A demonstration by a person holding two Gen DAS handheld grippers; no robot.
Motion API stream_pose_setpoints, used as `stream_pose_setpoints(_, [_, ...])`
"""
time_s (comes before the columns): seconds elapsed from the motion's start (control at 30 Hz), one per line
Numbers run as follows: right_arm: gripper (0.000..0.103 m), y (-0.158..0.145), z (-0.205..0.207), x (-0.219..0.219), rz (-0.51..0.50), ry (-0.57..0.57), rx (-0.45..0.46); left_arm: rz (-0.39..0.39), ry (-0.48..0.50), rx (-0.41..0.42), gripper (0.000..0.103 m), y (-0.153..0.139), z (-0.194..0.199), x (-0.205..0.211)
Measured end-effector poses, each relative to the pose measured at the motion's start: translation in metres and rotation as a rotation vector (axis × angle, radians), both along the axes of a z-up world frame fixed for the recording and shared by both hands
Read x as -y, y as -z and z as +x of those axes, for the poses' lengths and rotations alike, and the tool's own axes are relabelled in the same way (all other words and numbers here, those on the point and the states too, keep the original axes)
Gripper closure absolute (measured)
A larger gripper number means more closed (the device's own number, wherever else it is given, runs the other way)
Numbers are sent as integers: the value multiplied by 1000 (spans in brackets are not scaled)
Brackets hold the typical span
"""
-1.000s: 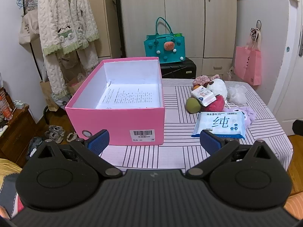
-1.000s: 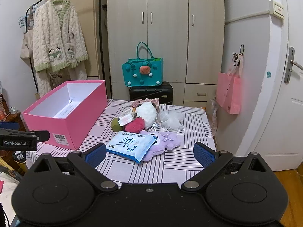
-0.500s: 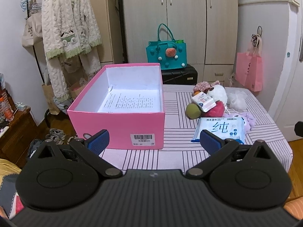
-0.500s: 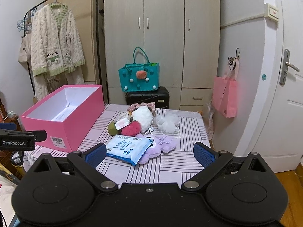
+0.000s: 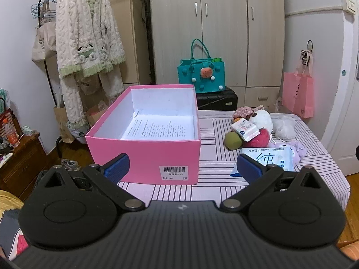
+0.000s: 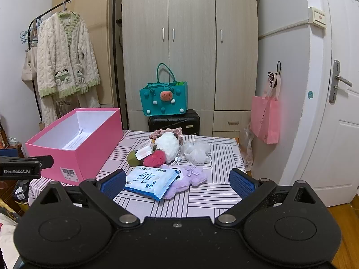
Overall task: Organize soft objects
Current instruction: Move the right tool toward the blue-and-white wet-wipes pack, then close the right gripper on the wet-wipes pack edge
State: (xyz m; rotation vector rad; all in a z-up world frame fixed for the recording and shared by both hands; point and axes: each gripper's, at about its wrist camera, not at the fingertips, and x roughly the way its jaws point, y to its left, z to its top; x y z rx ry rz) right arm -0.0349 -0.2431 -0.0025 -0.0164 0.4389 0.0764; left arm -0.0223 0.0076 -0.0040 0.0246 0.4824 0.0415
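An open pink box [image 5: 145, 154] [image 6: 89, 152] stands on the left of a striped table [image 5: 213, 186], with only a printed sheet inside. To its right lies a pile of soft things: a blue wet-wipes pack [image 6: 150, 180] [image 5: 269, 160], a purple plush [image 6: 190, 177], a white plush [image 6: 168, 144], a red pompom [image 6: 154, 159], a green ball [image 5: 233, 140] and a white mesh puff [image 6: 197, 152]. My left gripper [image 5: 182, 170] is open and empty before the box. My right gripper [image 6: 177, 182] is open and empty before the pile.
A teal bag [image 6: 163, 100] sits on a black suitcase [image 6: 174, 121] behind the table, before a wardrobe. A pink bag [image 6: 265, 121] hangs at the right beside a white door [image 6: 336, 112]. A clothes rack with a cream robe [image 5: 87, 44] stands at the left.
Both grippers have drawn back and risen a little from the table, so box and pile look smaller. Both stay open and empty. Nothing on the table has moved.
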Motion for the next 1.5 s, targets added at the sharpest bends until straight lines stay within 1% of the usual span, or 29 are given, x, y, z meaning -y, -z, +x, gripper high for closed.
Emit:
stream_pose_setpoints(0.1, [3,0,0,0,-1,0,1,9,5,18,0,0,-2,0])
stream_pose_setpoints(0.27, [3,0,-1,-1,-4,-3,5,10,1,24,0,1,-4,0])
stream_pose_setpoints(0.43, [3,1,-3,-2,-10,-10,10,19,-12,54,0,1,-8,0])
stream_pose_setpoints(0.57, [0,2,-4,-2,-16,-13,30,-6,-12,87,0,4,-10,-6])
stream_pose_setpoints(0.63, [0,4,-2,1,-6,-15,19,-21,-4,100,0,5,-10,-10])
stream_pose_setpoints(0.77, [0,4,4,10,21,-21,20,-29,11,91,0,2,-2,-14])
stream_pose_setpoints(0.87, [0,5,8,13,13,-53,52,-33,64,76,0,-2,7,-8])
stream_pose_setpoints(0.93, [0,8,14,13,10,-85,67,-36,123,72,0,-6,13,-1])
stream_pose_setpoints(1.0, [0,15,21,12,-1,-122,77,-14,178,86,0,-10,18,12])
stream_pose_setpoints(1.07, [0,22,33,12,-21,-148,68,1,221,89,0,-11,23,26])
stream_pose_setpoints(1.17, [0,36,49,12,-19,-180,40,-5,292,62,2,-8,37,44])
stream_pose_setpoints(1.3, [0,51,63,15,14,-223,17,-44,391,-26,3,3,62,67])
stream_pose_setpoints(1.4, [1,63,69,12,-17,-264,21,-48,440,-88,3,12,81,79])
stream_pose_setpoints(1.5, [1,75,79,7,-70,-306,15,-39,446,-139,3,24,100,88])
